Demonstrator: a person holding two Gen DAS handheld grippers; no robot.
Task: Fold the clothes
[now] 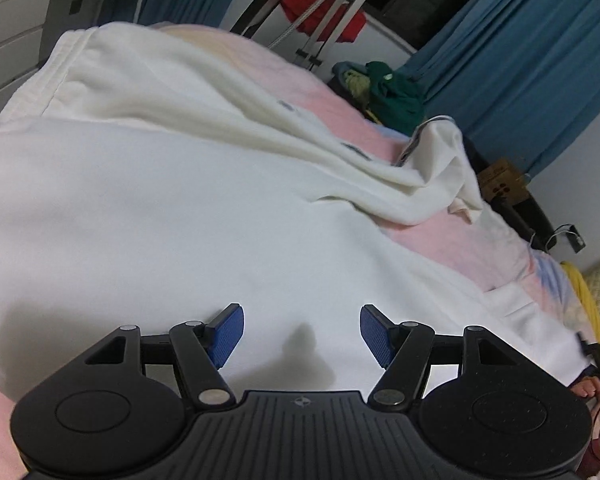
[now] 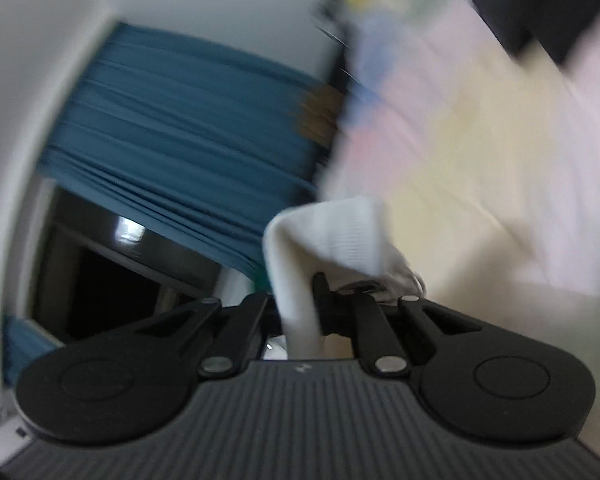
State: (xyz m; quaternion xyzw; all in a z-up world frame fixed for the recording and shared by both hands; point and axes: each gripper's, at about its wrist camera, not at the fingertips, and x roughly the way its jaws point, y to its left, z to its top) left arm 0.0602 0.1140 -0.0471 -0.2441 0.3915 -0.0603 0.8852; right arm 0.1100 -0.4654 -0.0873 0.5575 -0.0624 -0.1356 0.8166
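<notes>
A white garment (image 1: 188,200) lies spread over a pink bed sheet (image 1: 452,240), with a bunched fold running across its far side and a collar end (image 1: 440,148) at the right. My left gripper (image 1: 302,332) is open, its blue pads (image 1: 230,332) just above the flat white cloth, holding nothing. My right gripper (image 2: 316,292) is shut on a ribbed white edge of the garment (image 2: 332,232), which sticks up between the fingers. The right wrist view is motion-blurred.
Blue curtains (image 1: 532,64) hang behind the bed. A metal rack with red cloth (image 1: 320,12) stands at the back. A green and dark clothes pile (image 1: 392,92) sits past the bed's far edge. A cardboard box (image 1: 504,184) and yellow fabric (image 1: 592,304) are at the right.
</notes>
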